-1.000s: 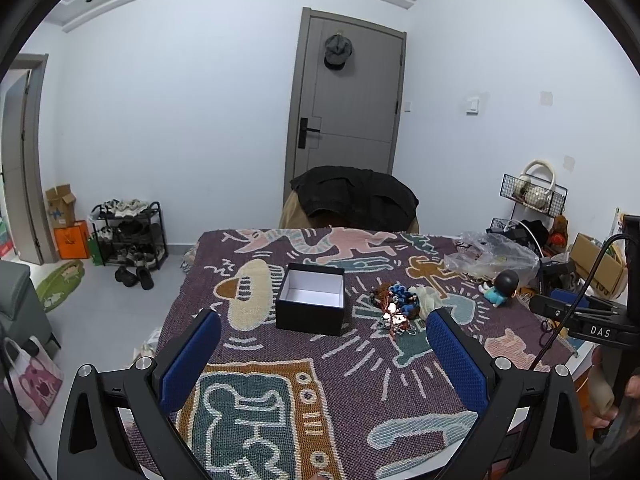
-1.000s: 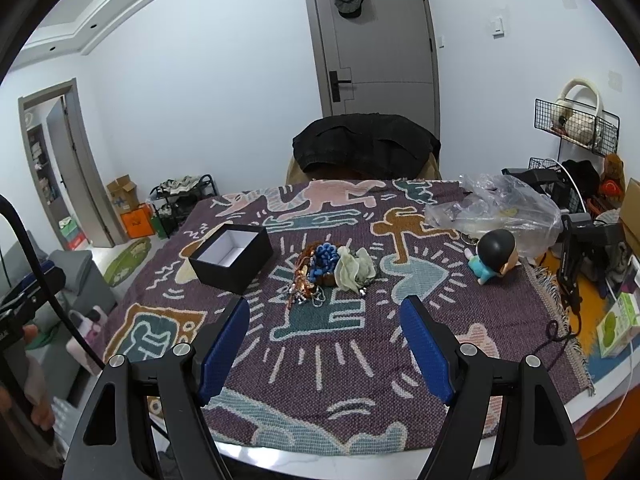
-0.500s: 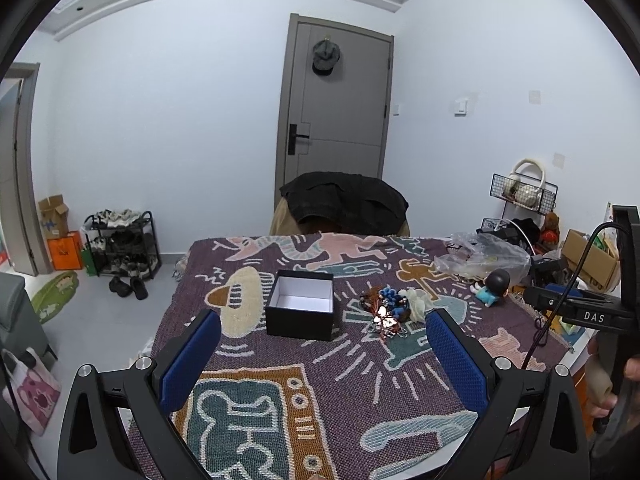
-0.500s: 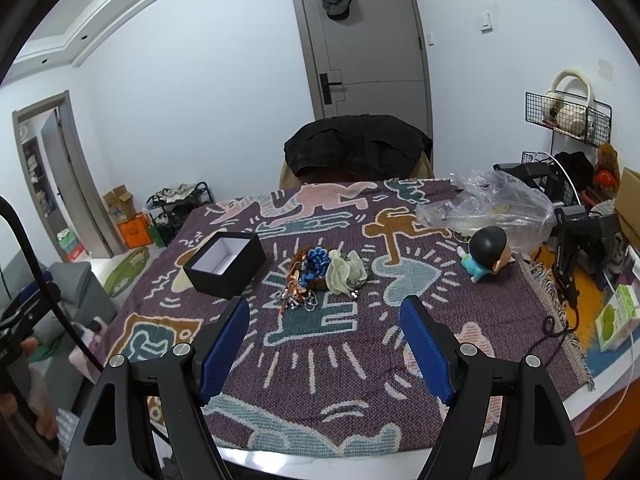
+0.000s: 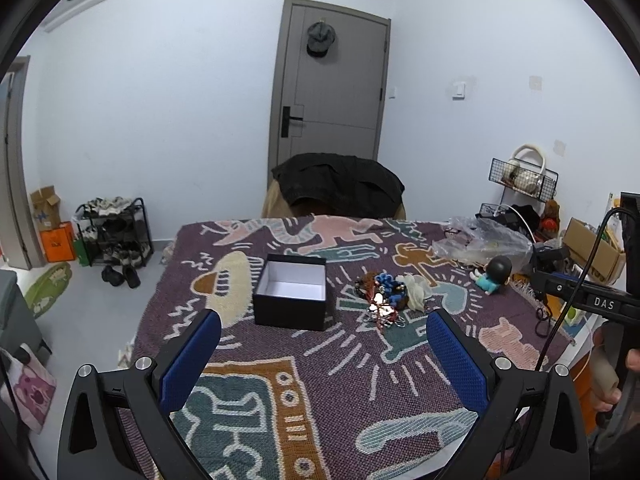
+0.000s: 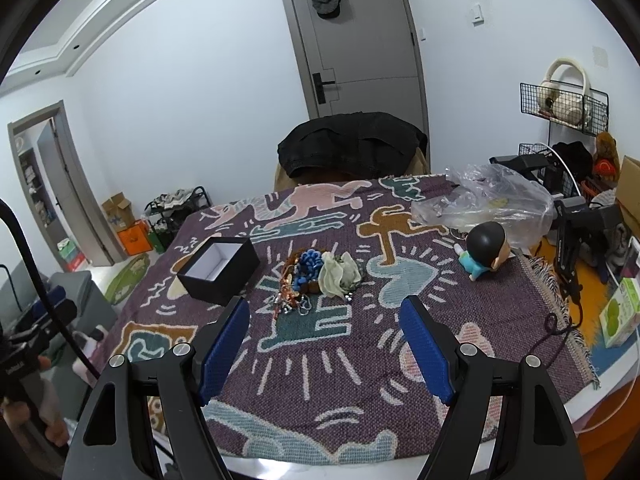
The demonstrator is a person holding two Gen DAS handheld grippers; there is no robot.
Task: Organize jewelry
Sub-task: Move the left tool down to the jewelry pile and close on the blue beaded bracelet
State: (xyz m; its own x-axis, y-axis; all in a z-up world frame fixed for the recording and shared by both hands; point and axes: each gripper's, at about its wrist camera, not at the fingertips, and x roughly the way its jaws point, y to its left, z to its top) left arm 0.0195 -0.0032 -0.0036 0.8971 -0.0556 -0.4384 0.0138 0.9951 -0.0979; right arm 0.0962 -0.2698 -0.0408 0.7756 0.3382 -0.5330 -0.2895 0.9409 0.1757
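A pile of jewelry (image 5: 383, 297) with blue beads, silver and orange pieces lies mid-table on a patterned cloth; it also shows in the right wrist view (image 6: 298, 284). A pale cloth pouch (image 6: 338, 274) lies against its right side. An open black box with white lining (image 5: 291, 297) stands left of the pile, and shows in the right wrist view (image 6: 219, 270). It looks empty. My left gripper (image 5: 322, 352) is open and empty, near the table's front. My right gripper (image 6: 324, 336) is open and empty, just in front of the pile.
A round-headed toy figure (image 6: 484, 250) and a crumpled clear plastic bag (image 6: 492, 204) lie at the right. A chair with a black jacket (image 5: 340, 186) stands behind the table. Wire racks and black stands crowd the right edge. A shoe rack (image 5: 114, 232) stands at the left.
Both grippers have tilted and shifted slightly, so the table sits a little differently in each view. The jaws stay open. Nothing on the table has moved.
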